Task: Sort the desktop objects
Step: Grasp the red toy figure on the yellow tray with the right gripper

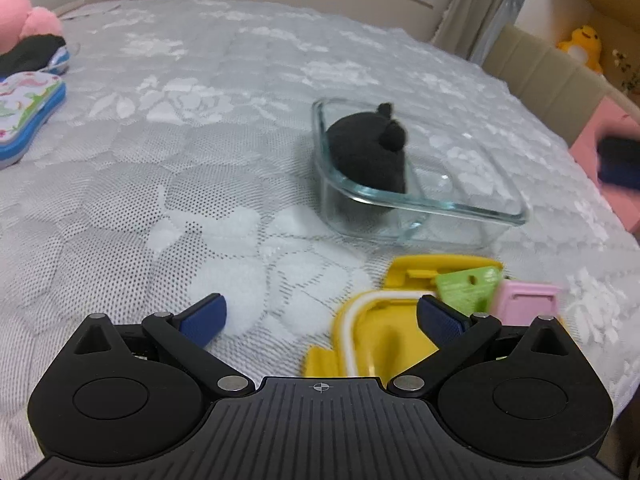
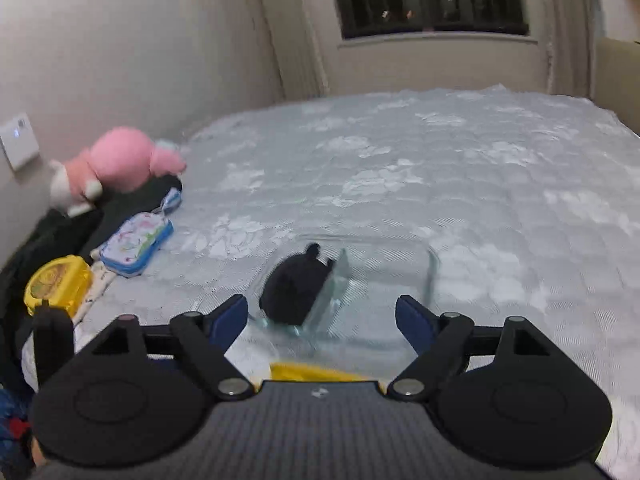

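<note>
Both jaws spread and empty; left gripper [image 1: 320, 316] should drop straight over the green tag [image 1: 468, 285] in the yellow box [image 1: 376, 340], clear of the glass dish [image 1: 424, 200], right gripper [image 2: 322, 320] idle

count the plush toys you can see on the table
2: a black plush toy sitting in the left end of the glass container, and a pink plush toy by the wall at the table's far left. Others may be hidden.

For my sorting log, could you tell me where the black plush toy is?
The black plush toy sits inside the glass dish, against its left wall, beyond the yellow box.
</note>
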`<state>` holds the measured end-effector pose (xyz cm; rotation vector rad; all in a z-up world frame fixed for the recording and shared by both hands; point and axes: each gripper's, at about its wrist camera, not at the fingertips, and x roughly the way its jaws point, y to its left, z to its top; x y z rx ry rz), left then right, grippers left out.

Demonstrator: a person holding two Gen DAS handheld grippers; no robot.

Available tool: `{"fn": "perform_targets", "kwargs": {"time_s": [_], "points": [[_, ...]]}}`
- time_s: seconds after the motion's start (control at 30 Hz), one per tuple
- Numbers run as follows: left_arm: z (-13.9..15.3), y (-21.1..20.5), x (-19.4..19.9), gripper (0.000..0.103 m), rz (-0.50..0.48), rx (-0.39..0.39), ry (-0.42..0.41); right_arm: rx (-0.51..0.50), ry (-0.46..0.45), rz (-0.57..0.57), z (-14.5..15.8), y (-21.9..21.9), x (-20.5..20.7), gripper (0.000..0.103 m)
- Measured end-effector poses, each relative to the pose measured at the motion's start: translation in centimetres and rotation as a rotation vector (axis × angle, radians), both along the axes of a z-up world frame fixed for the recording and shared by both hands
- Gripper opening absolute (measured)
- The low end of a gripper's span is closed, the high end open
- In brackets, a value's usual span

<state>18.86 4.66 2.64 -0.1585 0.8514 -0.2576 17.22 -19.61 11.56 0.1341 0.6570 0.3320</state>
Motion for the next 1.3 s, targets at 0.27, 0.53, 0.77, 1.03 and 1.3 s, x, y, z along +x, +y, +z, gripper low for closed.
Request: {"fn": "perform_targets", "kwargs": {"time_s": [0.27,0.53,0.77,1.03,1.3], "points": [[1.3,-4.4,-5.4,0.103,-0.056,0.038,-0.036,0.133,-0.063,-0.097,-5.4,-6.1,-6.9,0.083],[3.1,-9.6,-10.2,0.103,-0.099,0.225,-0.142,0.171,-0.200,-0.181,-8.5,-7.4,-13.0,0.086],[3.4,-9.6,-11.1,0.103,-0.006,0.337,-0.154,0.157,-0.184,-0.069,-8.5,-5.8,-15.1,0.086],[2.2,-7.7,-11.4,0.103,0.013,0.276,-0.086,0.266,-0.077,-0.106,-10.1,-4.7,-13.1,0.081],[1.6,-5.6,-10.7,0.103,0.097,0.282,-0.085,0.250,0.008,-0.145,-11.3,-2.5,-11.5,0.078]]}}
